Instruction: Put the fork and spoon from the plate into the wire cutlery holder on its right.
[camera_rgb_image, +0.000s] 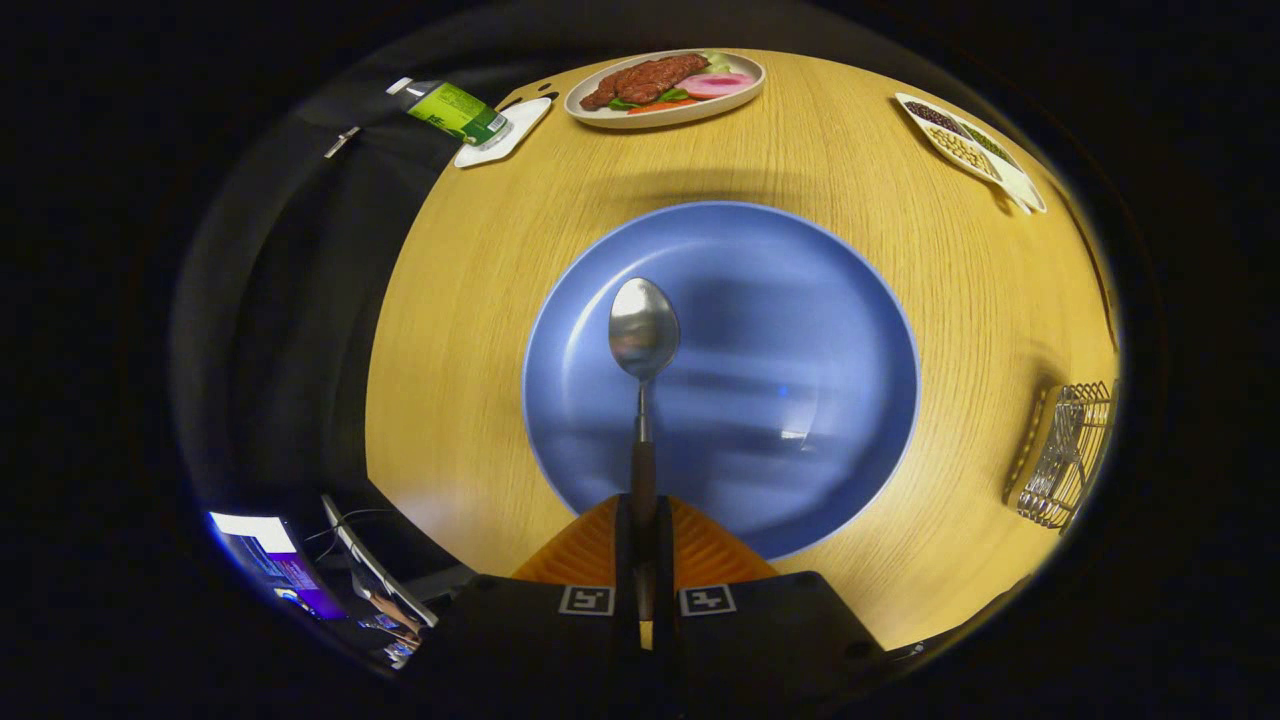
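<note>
One metal spoon with a dark handle (643, 340) sticks straight out ahead of the gripper (643, 520), its handle pinched between the two fingers, which are closed tight on it from both sides; the shiny bowl faces up and sits over the middle of the round blue plate (830, 330). Whether the spoon rests on the plate or is held just above it cannot be told. The plate lies on the light wooden tabletop (470, 300), close to its near edge, and carries nothing else that can be seen. To the right of the plate, at the tabletop's right edge, stands the wire cutlery holder (1070, 455), well apart from the spoon. Along the far edge sits an oval beige dish of meat and vegetables (665, 88), with a green-labelled bottle (452, 110) lying on a small white tray (510, 135) at the far left corner. Near the far right corner is a white divided dish of beans (965, 148). Off the table's near left corner glows a screen (270, 560).
</note>
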